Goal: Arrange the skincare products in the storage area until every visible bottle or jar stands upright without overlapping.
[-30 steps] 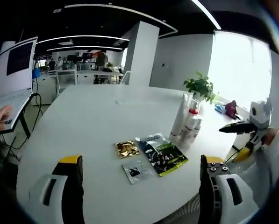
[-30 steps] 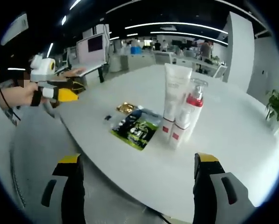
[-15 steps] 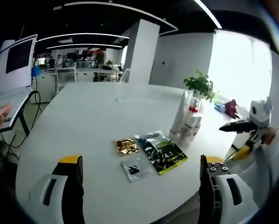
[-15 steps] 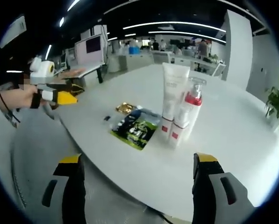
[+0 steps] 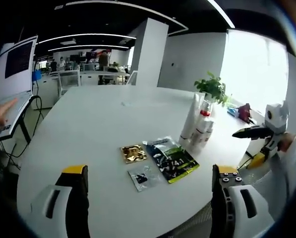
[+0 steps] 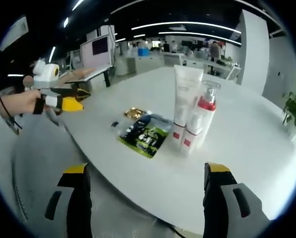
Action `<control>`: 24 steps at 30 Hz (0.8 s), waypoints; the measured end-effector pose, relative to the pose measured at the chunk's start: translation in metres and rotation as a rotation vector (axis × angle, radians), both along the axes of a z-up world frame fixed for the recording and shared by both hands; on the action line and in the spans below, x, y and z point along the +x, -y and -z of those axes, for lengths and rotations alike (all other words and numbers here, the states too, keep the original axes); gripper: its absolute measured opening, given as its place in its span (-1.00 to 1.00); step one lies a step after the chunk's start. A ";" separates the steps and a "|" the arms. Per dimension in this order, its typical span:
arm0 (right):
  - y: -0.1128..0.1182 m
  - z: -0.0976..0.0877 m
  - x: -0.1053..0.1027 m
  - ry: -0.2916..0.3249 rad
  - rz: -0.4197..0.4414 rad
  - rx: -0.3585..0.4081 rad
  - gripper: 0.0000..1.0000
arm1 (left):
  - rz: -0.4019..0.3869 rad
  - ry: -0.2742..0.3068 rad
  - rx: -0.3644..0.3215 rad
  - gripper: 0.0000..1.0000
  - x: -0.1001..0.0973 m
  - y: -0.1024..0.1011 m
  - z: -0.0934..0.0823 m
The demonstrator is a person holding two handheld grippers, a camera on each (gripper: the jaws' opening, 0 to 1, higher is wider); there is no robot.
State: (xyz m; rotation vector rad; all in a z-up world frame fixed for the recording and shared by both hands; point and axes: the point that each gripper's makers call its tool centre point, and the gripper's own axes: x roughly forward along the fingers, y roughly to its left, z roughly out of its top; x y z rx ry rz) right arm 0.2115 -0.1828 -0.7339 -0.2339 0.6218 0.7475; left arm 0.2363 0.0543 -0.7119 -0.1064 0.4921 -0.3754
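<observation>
Open-plan office, white desk (image 6: 252, 134), both grippers' jaws wide.
White tube (image 6: 185, 106) and red-collared pump bottle (image 6: 203, 116) stand upright, touching; flat sachets (image 6: 144, 135) lie at their nine o'clock.

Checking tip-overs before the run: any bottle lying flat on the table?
No, the tube and pump bottle stand upright together; the sachets lie flat.
</observation>
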 end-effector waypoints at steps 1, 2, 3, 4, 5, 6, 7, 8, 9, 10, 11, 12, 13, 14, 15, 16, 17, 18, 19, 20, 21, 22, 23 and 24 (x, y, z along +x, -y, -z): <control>0.000 0.000 0.000 0.000 -0.001 0.001 0.88 | -0.002 -0.002 -0.002 0.95 0.000 -0.001 0.000; 0.000 0.000 0.000 -0.002 -0.001 0.001 0.88 | -0.003 -0.003 -0.004 0.94 0.000 -0.001 0.001; 0.000 0.000 -0.001 -0.003 -0.002 0.001 0.87 | -0.004 -0.003 -0.007 0.94 0.000 0.000 0.000; 0.000 0.001 -0.001 -0.004 -0.002 0.000 0.87 | -0.005 -0.002 -0.006 0.94 0.000 0.000 0.000; 0.000 0.001 -0.001 -0.003 -0.002 -0.001 0.87 | -0.005 -0.001 -0.003 0.94 0.000 0.000 0.000; -0.001 0.000 -0.001 -0.001 -0.002 0.001 0.87 | -0.004 -0.002 -0.001 0.94 0.000 0.000 0.001; -0.001 0.000 -0.001 -0.002 -0.002 0.001 0.87 | -0.002 -0.003 -0.003 0.94 0.000 0.000 0.001; 0.000 0.001 -0.001 -0.004 -0.001 0.000 0.87 | -0.001 -0.003 -0.004 0.94 0.000 0.000 0.001; 0.000 0.001 -0.001 -0.004 -0.001 -0.001 0.87 | 0.000 -0.003 -0.003 0.94 0.000 0.000 0.001; -0.001 0.001 -0.001 -0.004 -0.002 0.000 0.87 | 0.000 -0.004 -0.001 0.94 0.000 -0.001 0.002; -0.001 0.001 -0.001 -0.004 -0.002 0.000 0.87 | 0.000 -0.005 -0.001 0.94 0.000 -0.001 0.002; 0.000 0.001 -0.001 -0.004 -0.002 -0.002 0.87 | 0.000 -0.004 -0.004 0.94 0.000 -0.001 0.002; 0.000 0.001 -0.001 -0.004 -0.002 -0.002 0.87 | -0.001 -0.004 -0.004 0.94 0.000 -0.001 0.002; -0.001 0.001 -0.001 -0.004 -0.002 -0.002 0.86 | -0.001 -0.003 -0.003 0.94 0.000 -0.002 0.002; -0.001 0.000 -0.001 -0.004 -0.003 -0.002 0.86 | -0.001 -0.004 -0.002 0.94 0.000 -0.002 0.002; -0.001 0.000 -0.001 -0.004 -0.004 -0.003 0.86 | 0.000 -0.005 -0.002 0.94 0.000 -0.002 0.002; -0.001 0.000 -0.002 -0.004 -0.005 -0.003 0.85 | 0.001 -0.005 -0.002 0.94 0.000 -0.002 0.002; -0.001 0.001 -0.001 -0.005 -0.005 -0.003 0.85 | 0.001 -0.006 -0.002 0.94 0.000 -0.002 0.003; -0.001 0.001 -0.001 -0.005 -0.004 -0.003 0.85 | 0.002 -0.006 -0.001 0.94 0.000 -0.002 0.003; -0.001 0.001 -0.001 -0.005 -0.005 -0.004 0.85 | 0.003 -0.007 0.000 0.93 0.000 -0.002 0.003; -0.001 0.001 -0.001 -0.005 -0.005 -0.003 0.85 | 0.003 -0.009 -0.001 0.93 -0.001 -0.001 0.003; -0.001 0.001 -0.002 -0.006 -0.007 -0.003 0.85 | 0.004 -0.010 0.000 0.93 -0.001 -0.001 0.003; -0.002 0.001 -0.002 -0.006 -0.007 -0.004 0.85 | 0.006 -0.012 0.002 0.93 -0.001 -0.001 0.004; -0.002 0.002 -0.002 -0.007 -0.009 -0.005 0.85 | 0.006 -0.013 0.004 0.93 -0.001 -0.001 0.004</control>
